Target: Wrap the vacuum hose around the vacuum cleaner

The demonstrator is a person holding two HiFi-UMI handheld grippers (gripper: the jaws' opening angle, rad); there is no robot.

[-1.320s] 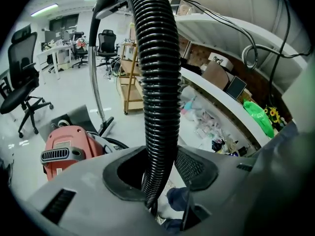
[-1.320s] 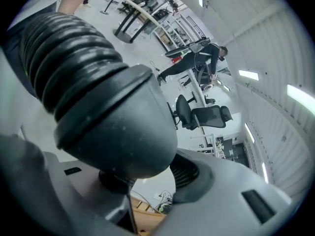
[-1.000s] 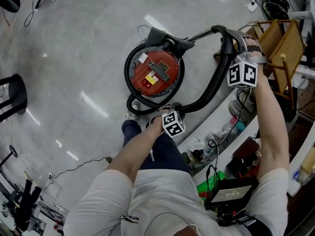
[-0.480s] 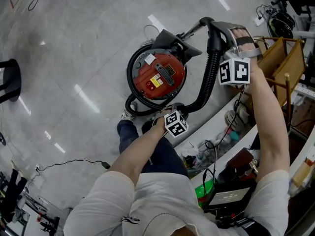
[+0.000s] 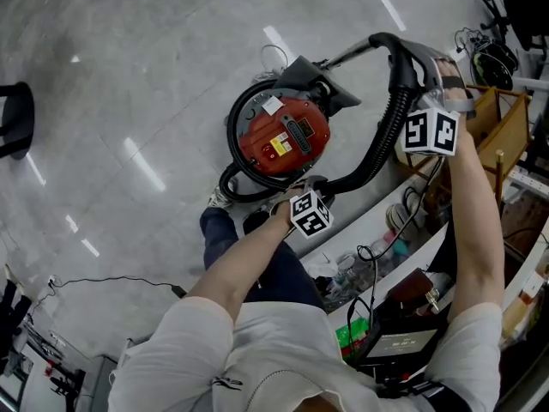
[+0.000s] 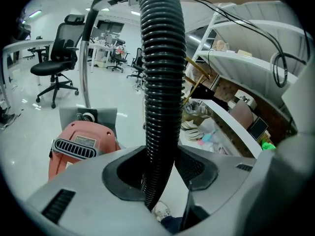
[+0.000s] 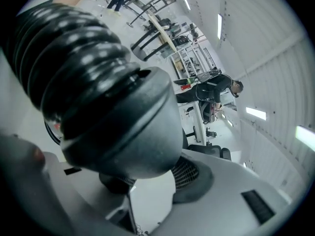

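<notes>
A red round vacuum cleaner (image 5: 283, 136) stands on the grey floor, also seen low left in the left gripper view (image 6: 81, 141). Its black ribbed hose (image 5: 257, 187) curls round the left and near side of the body. My left gripper (image 5: 302, 191) is shut on the hose (image 6: 160, 82) close to the near side of the body. From there the hose rises right to the curved handle (image 5: 403, 50). My right gripper (image 5: 410, 93) is shut on the hose's cuff (image 7: 118, 127) below that handle. A metal tube runs from the handle to the floor head (image 5: 317, 75) behind the vacuum.
White shelves (image 5: 377, 230) packed with cables and clutter run along the right, with a wooden frame (image 5: 502, 118) beyond them. My shoe (image 5: 221, 200) is beside the hose loop. A cable (image 5: 129, 286) trails on the floor. An office chair (image 6: 56, 63) and desks stand farther off.
The right gripper has carried the handle end a little sideways and upward. The left has shifted slightly beside the vacuum. Both grips on the hose are unchanged.
</notes>
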